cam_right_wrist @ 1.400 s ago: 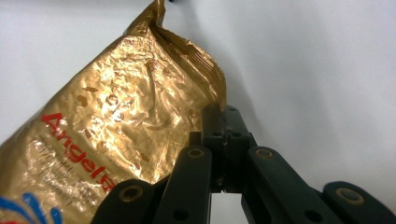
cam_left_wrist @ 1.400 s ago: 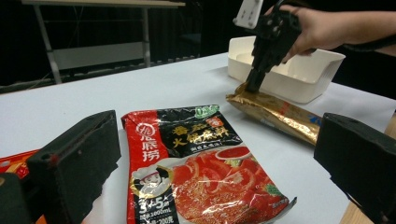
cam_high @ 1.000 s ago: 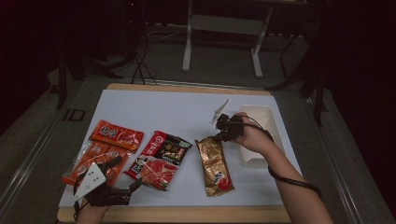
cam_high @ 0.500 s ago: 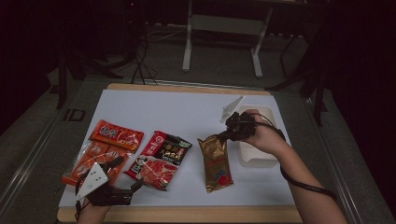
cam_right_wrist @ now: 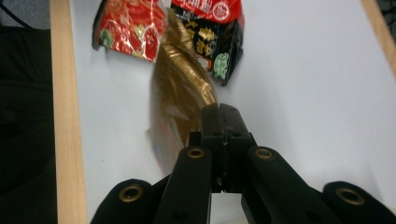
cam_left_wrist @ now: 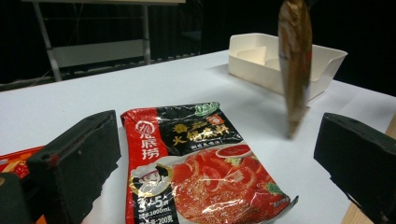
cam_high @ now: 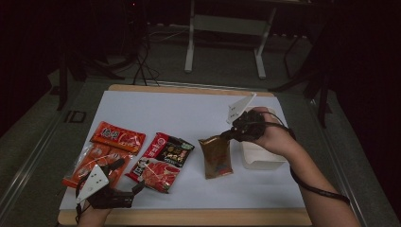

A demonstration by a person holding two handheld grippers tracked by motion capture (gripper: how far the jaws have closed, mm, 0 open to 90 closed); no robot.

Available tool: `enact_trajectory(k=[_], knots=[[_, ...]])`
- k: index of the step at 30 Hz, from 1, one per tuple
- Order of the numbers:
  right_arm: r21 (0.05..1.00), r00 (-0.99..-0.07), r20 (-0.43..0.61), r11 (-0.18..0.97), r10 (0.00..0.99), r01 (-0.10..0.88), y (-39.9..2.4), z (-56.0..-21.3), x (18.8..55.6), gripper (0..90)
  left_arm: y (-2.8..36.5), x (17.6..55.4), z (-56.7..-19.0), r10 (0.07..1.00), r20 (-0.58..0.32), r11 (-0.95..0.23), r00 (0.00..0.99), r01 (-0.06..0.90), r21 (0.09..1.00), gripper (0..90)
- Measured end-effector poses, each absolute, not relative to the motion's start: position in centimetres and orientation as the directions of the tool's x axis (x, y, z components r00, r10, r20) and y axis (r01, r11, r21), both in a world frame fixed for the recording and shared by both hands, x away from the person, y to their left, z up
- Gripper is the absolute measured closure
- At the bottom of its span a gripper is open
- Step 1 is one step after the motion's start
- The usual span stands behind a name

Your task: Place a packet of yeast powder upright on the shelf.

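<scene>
A: What has changed over the last second?

B: The right tool (cam_high: 227,135) has lifted the brown sauce packet (cam_high: 215,156) by its top edge. A second ago the packet lay flat on the white worktop (cam_high: 189,111); now it hangs, tilted, with its lower end low over the sheet. The hand has also drifted toward three o'clock, nearer the white divided tray (cam_high: 259,156).

A: So the tray is the goal?

B: I judge so. The packet is at the tray's nine o'clock side, just beside it, not yet over a compartment.

A: And the grip?

B: In the right gripper view the jaws are clenched together on the packet's upper edge. The left tool (cam_left_wrist: 210,163) is released, jaws wide apart, resting low at the worktop's seven o'clock corner over a hotpot base packet (cam_left_wrist: 196,163).

A: Count the things.

B: One brown packet in the air. Four red packets on the worktop: two at nine o'clock, two nearer the centre. One tray. Two tools.
</scene>
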State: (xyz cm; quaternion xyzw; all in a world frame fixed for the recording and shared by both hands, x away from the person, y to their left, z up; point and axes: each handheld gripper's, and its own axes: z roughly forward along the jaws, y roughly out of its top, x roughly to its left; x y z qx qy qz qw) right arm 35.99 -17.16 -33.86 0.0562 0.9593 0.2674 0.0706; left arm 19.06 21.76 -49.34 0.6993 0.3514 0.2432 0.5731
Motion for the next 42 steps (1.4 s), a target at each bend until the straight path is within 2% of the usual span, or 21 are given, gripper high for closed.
enact_trajectory(k=[19,42], knots=[[0.601,-0.947,-0.199,0.794,0.252,0.085,-18.9,-27.6,38.9,90.0,21.8,19.1,-49.4,0.771,-0.069,-0.089,0.634,0.215,0.973,1.0],[0.632,-0.873,-0.268,0.758,0.407,0.159,-24.1,-25.0,42.2,90.0,22.0,18.8,-49.7,0.780,-0.075,-0.088,0.622,0.226,0.970,1.1]])
